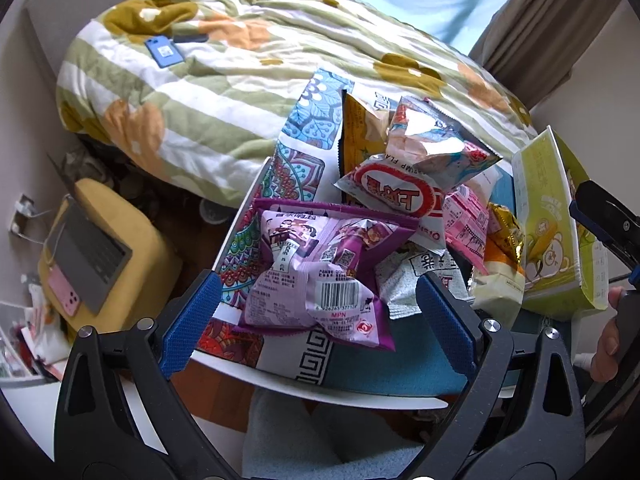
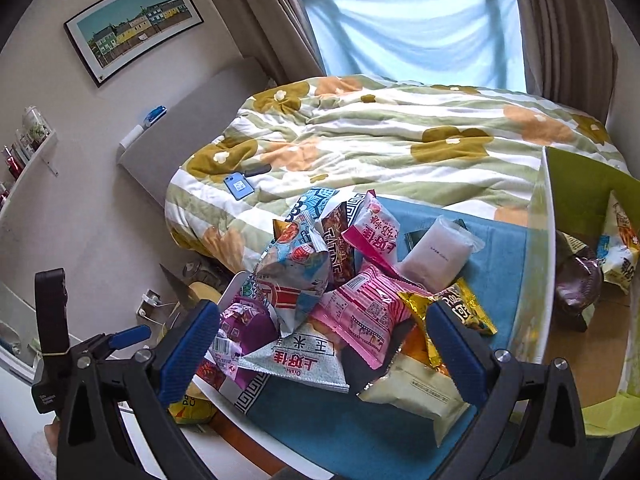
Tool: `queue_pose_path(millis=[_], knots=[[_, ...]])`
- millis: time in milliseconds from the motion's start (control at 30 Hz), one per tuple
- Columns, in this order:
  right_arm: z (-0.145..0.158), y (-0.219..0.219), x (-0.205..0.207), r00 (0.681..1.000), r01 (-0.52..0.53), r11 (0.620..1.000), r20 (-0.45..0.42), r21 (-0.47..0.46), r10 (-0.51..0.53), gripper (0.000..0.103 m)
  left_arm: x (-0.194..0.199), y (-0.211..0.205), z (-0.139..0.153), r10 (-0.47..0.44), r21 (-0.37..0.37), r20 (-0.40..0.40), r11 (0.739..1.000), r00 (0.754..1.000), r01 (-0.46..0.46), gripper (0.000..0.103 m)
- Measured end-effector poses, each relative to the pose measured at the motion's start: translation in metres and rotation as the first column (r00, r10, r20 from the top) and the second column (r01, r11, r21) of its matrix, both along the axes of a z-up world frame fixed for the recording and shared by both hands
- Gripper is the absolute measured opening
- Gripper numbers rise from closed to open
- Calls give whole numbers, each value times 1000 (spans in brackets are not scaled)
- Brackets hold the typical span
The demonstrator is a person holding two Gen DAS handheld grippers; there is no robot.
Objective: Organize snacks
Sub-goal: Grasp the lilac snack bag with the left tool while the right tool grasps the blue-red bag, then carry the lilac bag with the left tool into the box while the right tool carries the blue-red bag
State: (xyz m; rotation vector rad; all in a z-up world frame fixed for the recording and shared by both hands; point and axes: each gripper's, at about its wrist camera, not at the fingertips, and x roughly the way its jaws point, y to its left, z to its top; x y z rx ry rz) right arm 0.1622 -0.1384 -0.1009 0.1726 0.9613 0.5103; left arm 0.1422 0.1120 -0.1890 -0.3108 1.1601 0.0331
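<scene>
The snacks sit in one messy pile in the middle of the frame, on the small tabletop (image 2: 360, 432) with the blue and patterned cover. I think they were dumped there so they can be sorted. The left tool (image 1: 316, 312) is open wide, with its blue pads on each side of the shiny purple snack bag (image 1: 320, 272), and holds nothing. It looks ready to pinch that bag. The right tool (image 2: 320, 356) is open wide too and empty, hanging over the pink snack bag (image 2: 360, 312). At the right edge stands an open green cardboard box (image 2: 580, 200). Inside it lie a dark brown bag (image 2: 578, 284) and a yellow-white bag (image 2: 620, 248), so sorted snacks likely go there.
</scene>
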Motion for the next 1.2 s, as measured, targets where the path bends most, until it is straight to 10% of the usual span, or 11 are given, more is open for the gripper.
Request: queue_pose_path(millis=[500, 1200], knots=[[-71, 71, 53, 988, -3, 998, -156, -57, -6, 103, 42, 2, -70, -193, -120, -101, 976, 976, 181, 80], [-102, 95, 76, 982, 10, 1000, -188, -3, -10, 95, 37, -2, -66, -260, -132, -74, 960, 963, 249, 63]])
